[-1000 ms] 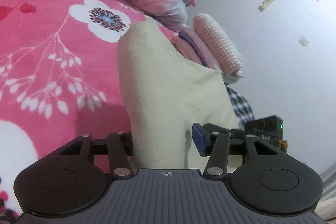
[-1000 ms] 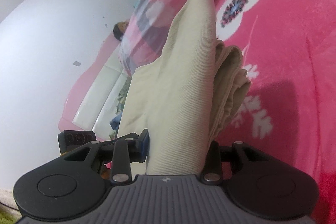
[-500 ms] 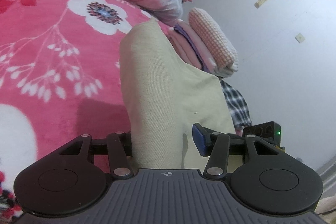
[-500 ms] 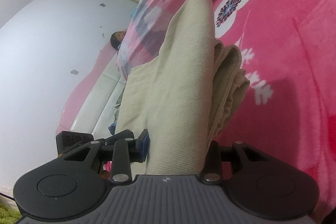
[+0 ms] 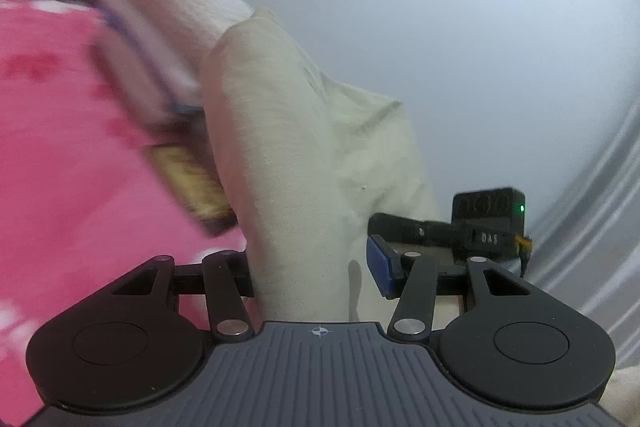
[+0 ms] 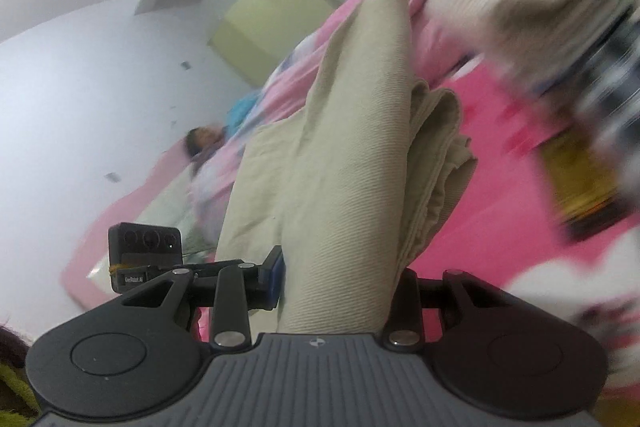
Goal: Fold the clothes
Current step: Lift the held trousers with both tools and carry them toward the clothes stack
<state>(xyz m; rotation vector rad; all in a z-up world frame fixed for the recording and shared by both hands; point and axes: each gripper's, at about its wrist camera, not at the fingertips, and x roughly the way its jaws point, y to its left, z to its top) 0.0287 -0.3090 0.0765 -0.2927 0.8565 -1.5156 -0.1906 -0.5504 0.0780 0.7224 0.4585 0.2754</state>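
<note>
A home bedroom. A bed spread with a pink flowered blanket (image 6: 492,163) carries a heaped pink quilt (image 6: 360,27) beneath plain white walls (image 5: 480,67).

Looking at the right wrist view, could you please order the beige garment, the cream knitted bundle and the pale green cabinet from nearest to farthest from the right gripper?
1. The beige garment, clamped between the right gripper fingers, centre.
2. The cream knitted bundle, blurred, up to the right on the pink bed.
3. The pale green cabinet, against the wall, upper centre-left.
</note>
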